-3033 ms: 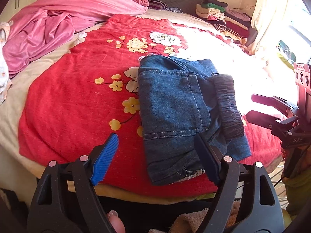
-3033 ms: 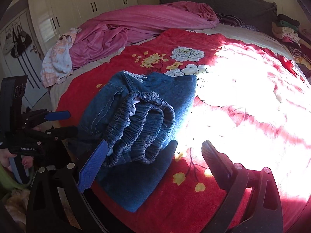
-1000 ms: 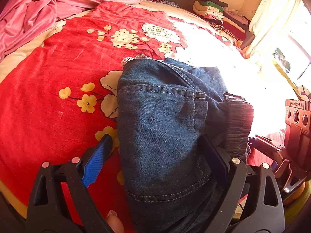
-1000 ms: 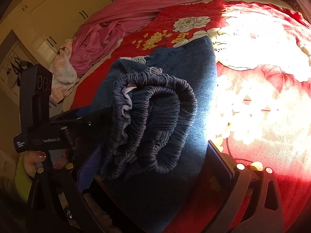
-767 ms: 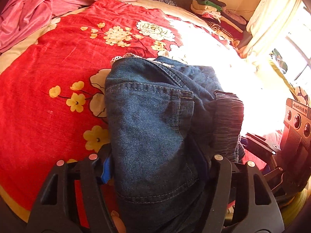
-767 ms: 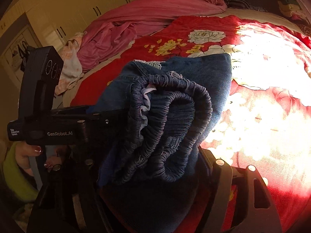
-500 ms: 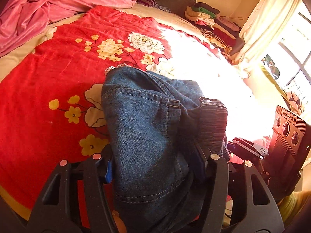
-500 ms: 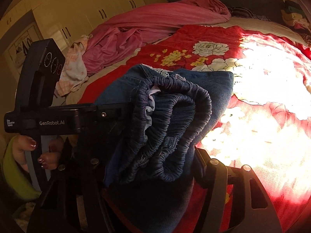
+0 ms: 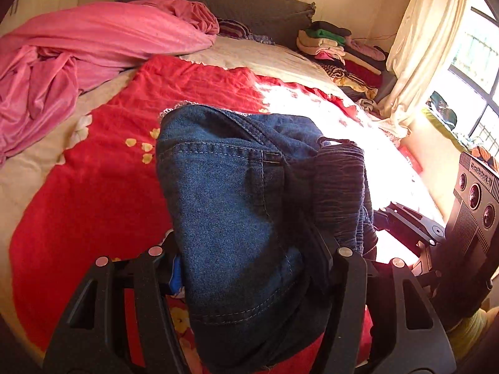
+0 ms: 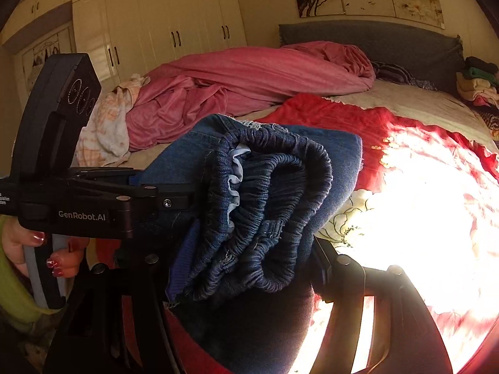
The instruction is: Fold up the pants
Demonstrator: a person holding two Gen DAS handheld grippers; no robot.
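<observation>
The folded pants (image 9: 237,205), which lay flat on the red blanket (image 9: 93,193) three seconds ago between wide-open jaws, are now clamped from both sides by the left claw (image 9: 249,258) and lifted off it. The right claw (image 10: 243,255) is likewise closed on the gathered waistband end, where a second ago its jaws stood open around it. The bundle is held just ahead of both claws, above the bed.

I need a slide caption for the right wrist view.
Right gripper clamps folded blue denim pants above the red floral blanket.
</observation>
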